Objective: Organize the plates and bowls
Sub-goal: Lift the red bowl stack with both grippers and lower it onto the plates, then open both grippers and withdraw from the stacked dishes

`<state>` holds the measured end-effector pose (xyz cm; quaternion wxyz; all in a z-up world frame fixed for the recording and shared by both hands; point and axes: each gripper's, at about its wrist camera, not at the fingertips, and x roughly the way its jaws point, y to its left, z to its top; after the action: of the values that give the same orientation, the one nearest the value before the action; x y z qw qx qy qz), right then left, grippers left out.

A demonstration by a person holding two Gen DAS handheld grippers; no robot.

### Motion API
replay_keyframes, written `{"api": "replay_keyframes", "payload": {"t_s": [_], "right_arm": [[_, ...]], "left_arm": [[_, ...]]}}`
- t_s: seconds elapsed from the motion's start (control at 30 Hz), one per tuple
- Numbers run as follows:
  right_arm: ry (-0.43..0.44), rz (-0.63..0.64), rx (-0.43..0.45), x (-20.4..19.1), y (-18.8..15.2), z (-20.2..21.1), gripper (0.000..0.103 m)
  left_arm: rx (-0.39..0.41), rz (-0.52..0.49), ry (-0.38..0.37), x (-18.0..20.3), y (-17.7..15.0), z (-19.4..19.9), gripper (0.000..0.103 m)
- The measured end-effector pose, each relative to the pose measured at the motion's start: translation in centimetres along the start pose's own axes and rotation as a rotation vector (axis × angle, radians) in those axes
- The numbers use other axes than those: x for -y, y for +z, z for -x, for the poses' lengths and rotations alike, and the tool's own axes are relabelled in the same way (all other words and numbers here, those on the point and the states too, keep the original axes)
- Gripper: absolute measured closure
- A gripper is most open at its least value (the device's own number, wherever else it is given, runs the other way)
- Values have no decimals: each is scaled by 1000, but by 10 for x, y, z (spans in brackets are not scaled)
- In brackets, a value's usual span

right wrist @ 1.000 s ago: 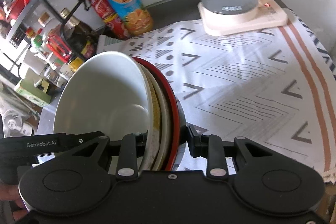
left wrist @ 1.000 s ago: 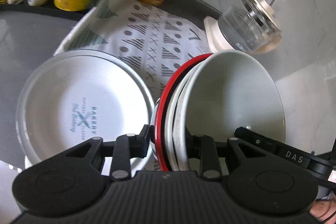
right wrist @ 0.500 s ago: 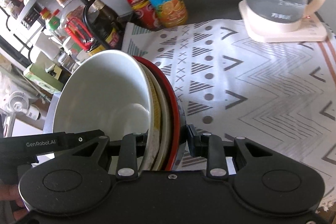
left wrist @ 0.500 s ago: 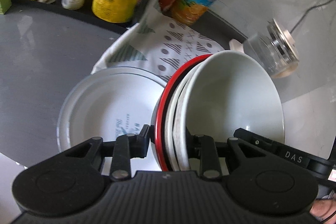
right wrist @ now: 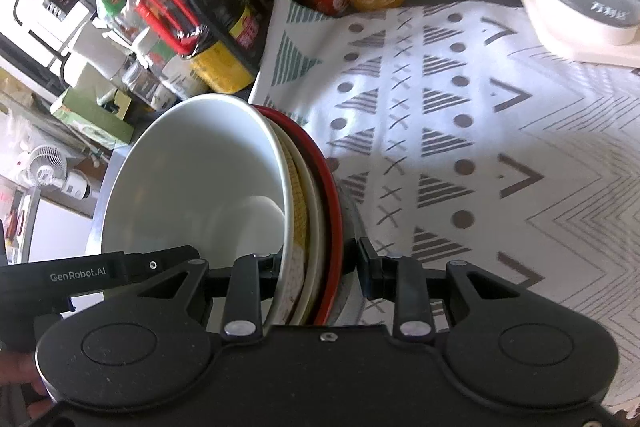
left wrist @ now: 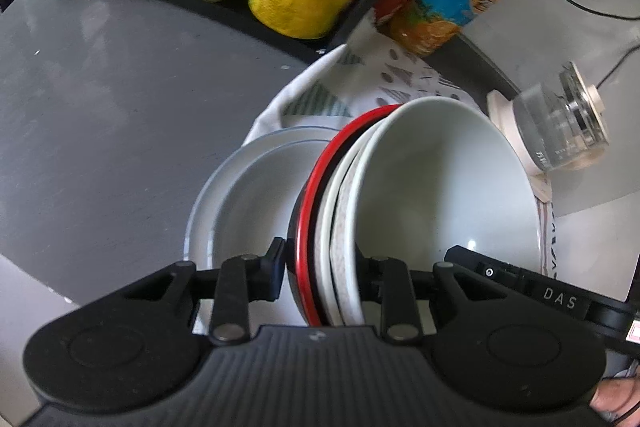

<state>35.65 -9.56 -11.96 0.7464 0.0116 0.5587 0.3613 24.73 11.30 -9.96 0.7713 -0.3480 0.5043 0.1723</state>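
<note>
Keep both tongs, left [left wrist: 320, 269] and right [right wrist: 316, 261], clamped on the nested red-and-white bowl stack [left wrist: 400, 195]; lower it level, probably onto the white round plates [left wrist: 248, 195].

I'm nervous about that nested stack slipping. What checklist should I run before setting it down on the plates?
1. Left tongs clamped across the stack rims: ok.
2. Right tongs clamped on the opposite edge: ok.
3. All layers caught, red bowl to white bowl: ok.
4. Stack level: not ok, it is tilted on edge.
5. Plates in view beside the stack: ok.
6. Gap to kettle: cannot tell.
</note>
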Motion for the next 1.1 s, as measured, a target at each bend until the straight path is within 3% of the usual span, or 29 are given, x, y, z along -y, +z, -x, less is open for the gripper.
{"api": "replay_keyframes", "payload": {"t_s": [0.63,0.77,0.83,0.9,1.0,1.07,1.1], "right_arm": [[25,5,-57,-10,-6,-23,73],[43,0,-57,-9,-6,-22,69],[54,-4,-39,-8,-6,-15,67],[69,4,-8,-7,-5,-4,51],[68,32,32,-5,-4,10,46],[65,32,52,-1,-4,18,41],[65,27,63,1,-5,23,37]], "left_arm": [[-6,27,49,-18,-1,-6,75],[-12,35,46,-19,1,-6,74],[-1,13,63,-14,0,-2,71],[-1,-1,79,-9,0,0,69],[21,-4,80,-3,0,9,56],[45,-8,88,2,0,16,42],[57,-5,84,3,0,20,40]]}}
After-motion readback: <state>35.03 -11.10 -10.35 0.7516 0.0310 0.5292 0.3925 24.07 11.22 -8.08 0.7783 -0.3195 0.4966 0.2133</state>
